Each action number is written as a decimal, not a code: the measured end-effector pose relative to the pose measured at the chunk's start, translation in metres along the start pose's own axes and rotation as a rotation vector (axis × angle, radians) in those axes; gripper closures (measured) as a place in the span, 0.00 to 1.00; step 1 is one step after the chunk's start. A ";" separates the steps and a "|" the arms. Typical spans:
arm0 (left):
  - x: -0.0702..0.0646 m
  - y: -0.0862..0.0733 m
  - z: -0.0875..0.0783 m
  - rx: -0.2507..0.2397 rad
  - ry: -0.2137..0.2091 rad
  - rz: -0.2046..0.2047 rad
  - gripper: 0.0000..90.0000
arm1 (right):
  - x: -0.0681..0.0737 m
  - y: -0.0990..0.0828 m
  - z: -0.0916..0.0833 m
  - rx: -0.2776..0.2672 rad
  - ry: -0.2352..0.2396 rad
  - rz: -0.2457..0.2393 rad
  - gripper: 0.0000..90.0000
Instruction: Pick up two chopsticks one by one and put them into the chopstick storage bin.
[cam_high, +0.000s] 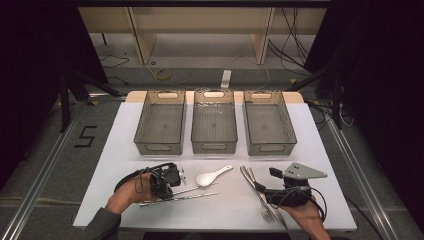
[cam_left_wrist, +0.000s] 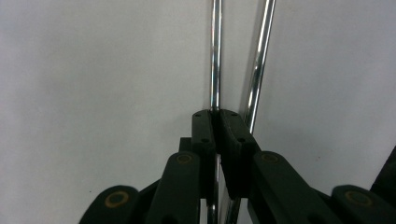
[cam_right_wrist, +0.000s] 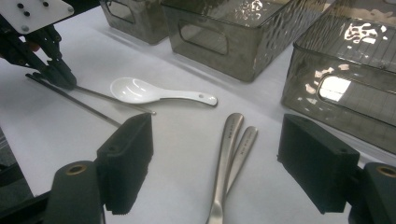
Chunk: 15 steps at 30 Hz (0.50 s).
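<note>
steel chopstick (cam_left_wrist: 215, 56) pinched in left gripper (cam_left_wrist: 216, 114), lower-left of high view; long axis runs up-frame from jaws, 2nd stick (cam_left_wrist: 259, 60) just beside. right gripper (cam_right_wrist: 215, 163) spread over forks (cam_right_wrist: 229, 154).

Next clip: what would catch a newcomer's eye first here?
Three clear bins in a row across the far half of the white table, then the cutlery laid out in front of them, with a white spoon in the middle. At the near left, the left gripper is shut on one of two metal chopsticks; the right gripper hangs open over two forks.
</note>
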<state>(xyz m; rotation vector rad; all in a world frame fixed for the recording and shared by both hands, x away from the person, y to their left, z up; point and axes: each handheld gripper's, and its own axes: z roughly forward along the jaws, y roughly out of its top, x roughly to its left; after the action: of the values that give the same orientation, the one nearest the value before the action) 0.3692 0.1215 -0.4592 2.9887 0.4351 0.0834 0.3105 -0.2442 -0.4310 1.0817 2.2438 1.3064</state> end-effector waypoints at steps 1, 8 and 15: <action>0.000 0.000 0.000 -0.002 -0.002 0.001 0.93 | 0.000 0.000 0.000 0.002 0.001 0.001 0.30; -0.002 0.000 0.000 0.004 0.007 0.044 0.94 | 0.001 0.000 0.001 0.005 0.008 -0.007 0.30; -0.005 0.001 -0.009 -0.016 -0.001 0.069 0.94 | 0.001 0.001 0.001 0.007 0.014 -0.016 0.30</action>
<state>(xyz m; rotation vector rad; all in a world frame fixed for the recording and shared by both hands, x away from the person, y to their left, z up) 0.3638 0.1199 -0.4507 2.9879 0.3303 0.0907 0.3109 -0.2432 -0.4306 1.0578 2.2643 1.3036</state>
